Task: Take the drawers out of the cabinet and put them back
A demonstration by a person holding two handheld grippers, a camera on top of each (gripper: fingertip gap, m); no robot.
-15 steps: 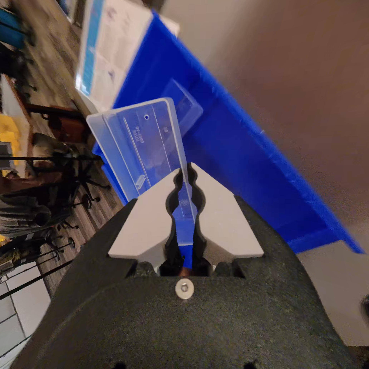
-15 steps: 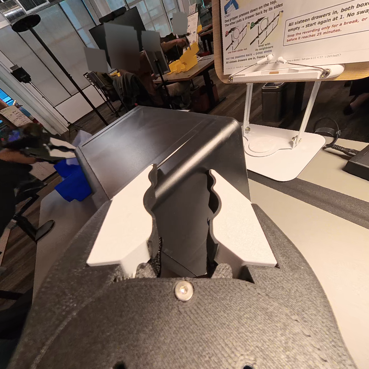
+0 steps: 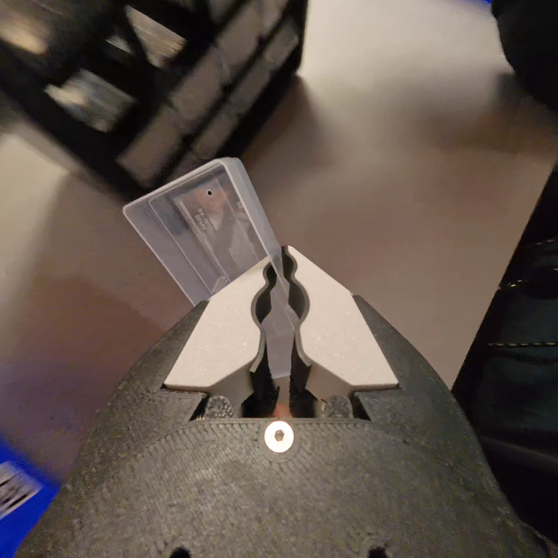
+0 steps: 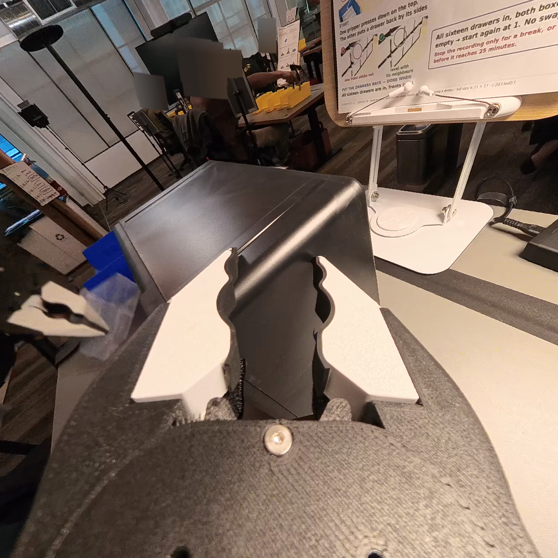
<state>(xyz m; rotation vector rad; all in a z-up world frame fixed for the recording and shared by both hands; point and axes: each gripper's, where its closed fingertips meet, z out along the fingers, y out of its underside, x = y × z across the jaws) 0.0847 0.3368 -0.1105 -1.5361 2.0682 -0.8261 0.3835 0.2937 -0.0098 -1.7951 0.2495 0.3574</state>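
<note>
Left gripper [image 3: 279,256] clamped narrow on one side wall of a clear plastic drawer [image 3: 205,226], pads pressing both faces, the drawer tilted up and to the left above the beige table [image 3: 392,151]. Black cabinet [image 3: 169,78] blurred at far left, some slots open. Blue bin [image 3: 21,495] at near left corner. Right gripper [image 4: 273,290] spread wide, straddling the rounded top edge of the cabinet [image 4: 241,217]; contact of pads not discernible. White document stand [image 4: 422,229] at far right.
</note>
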